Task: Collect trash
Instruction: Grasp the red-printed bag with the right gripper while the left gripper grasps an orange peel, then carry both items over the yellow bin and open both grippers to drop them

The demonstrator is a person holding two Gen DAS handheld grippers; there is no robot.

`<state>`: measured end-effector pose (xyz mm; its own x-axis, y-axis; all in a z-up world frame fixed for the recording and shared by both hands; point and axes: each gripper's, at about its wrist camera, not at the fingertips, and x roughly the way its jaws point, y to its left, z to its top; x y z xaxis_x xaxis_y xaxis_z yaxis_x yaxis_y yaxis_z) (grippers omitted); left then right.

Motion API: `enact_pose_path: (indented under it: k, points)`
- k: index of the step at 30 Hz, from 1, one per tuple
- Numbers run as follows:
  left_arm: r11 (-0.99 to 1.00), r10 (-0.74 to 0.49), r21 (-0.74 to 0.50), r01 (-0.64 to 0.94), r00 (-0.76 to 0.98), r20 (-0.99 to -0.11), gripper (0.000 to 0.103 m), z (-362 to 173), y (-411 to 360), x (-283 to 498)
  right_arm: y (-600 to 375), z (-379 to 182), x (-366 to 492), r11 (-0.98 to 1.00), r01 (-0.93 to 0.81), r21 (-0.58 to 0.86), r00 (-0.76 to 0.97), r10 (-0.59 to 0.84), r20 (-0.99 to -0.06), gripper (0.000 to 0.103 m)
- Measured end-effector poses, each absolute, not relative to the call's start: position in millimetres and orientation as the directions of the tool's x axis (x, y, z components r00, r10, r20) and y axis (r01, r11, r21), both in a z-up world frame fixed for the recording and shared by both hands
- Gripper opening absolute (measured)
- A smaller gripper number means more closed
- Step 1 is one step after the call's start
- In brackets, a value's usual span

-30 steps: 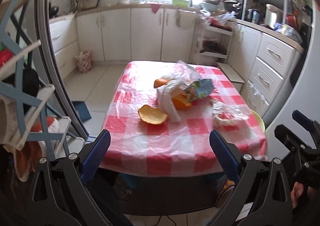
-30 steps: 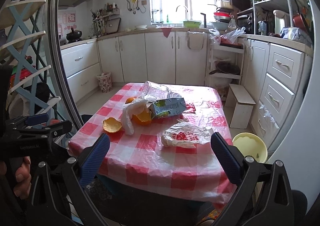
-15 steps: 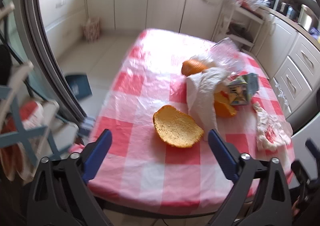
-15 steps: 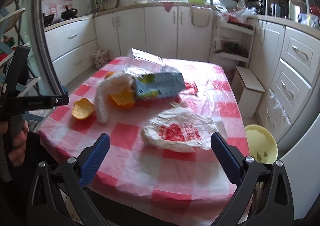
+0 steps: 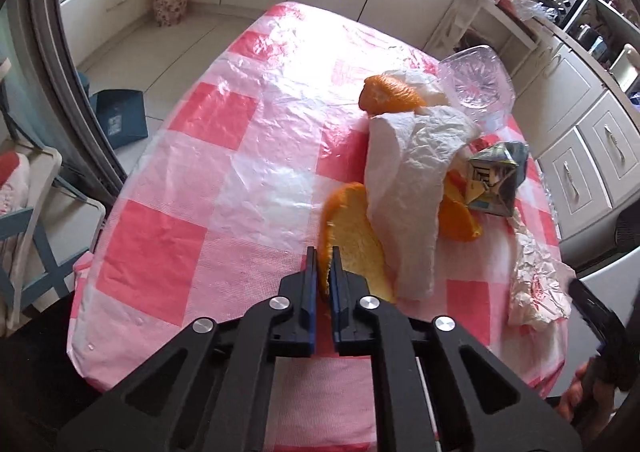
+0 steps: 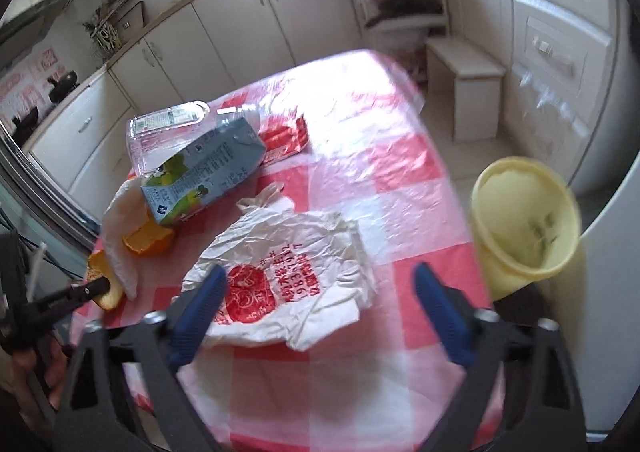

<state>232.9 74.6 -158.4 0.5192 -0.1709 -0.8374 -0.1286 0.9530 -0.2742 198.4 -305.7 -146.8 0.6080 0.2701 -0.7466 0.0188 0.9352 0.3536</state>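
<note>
My left gripper [image 5: 325, 266] is shut on the rim of a large orange peel [image 5: 352, 236] and tilts it up on edge on the red-checked table [image 5: 208, 172]. The peel also shows in the right wrist view [image 6: 105, 284], pinched by the left gripper [image 6: 102, 284]. My right gripper [image 6: 320, 292] is open, hovering just above a crumpled white plastic bag with red print [image 6: 288, 272]. A milk carton [image 6: 204, 172], white paper wrap [image 5: 408, 188], more orange peels [image 5: 390, 96] and a clear plastic container [image 5: 476, 82] lie mid-table.
A yellow bin [image 6: 524, 220] stands on the floor just past the table's right edge. A small white step stool [image 6: 464, 80] and cabinets [image 6: 560, 52] are beyond it. A rack [image 5: 24, 212] and a blue dustpan [image 5: 118, 118] are left of the table.
My left gripper moved down to the table and shut on the orange peel, tipping it up. My right gripper moved forward and down over the white plastic bag, still open.
</note>
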Motion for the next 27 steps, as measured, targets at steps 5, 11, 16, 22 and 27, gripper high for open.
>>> enact_pose_path:
  k: [5, 11, 16, 22, 27]
  points:
    - [0.942, -0.214, -0.32, -0.102, 0.549, -0.808, 0.004, -141, 82, 219, -310, -165, 203, 0.849, 0.003, 0.529, 0.545, 0.442, -0.713, 0.009]
    - [0.937, -0.236, -0.343, -0.065, 0.606, -0.76, 0.004, -110, 84, 197, -310, -123, 181, 0.85, -0.099, 0.517, 0.641, 0.452, -0.62, 0.007]
    - [0.933, -0.286, -0.36, 0.021, 0.648, -0.706, 0.004, -76, 62, 187, -346, -84, 181, 0.886, -0.1, 0.452, 0.732, 0.373, -0.57, 0.007]
    - [0.894, -0.428, -0.41, 0.182, 0.62, -0.658, 0.004, -55, -10, 205, -430, -49, 190, 0.965, 0.106, 0.241, 0.843, 0.041, -0.536, 0.006]
    - [0.854, -0.519, -0.428, 0.296, 0.54, -0.662, 0.004, -66, -101, 239, -471, -77, 216, 0.961, 0.246, 0.123, 0.794, -0.127, -0.595, 0.006]
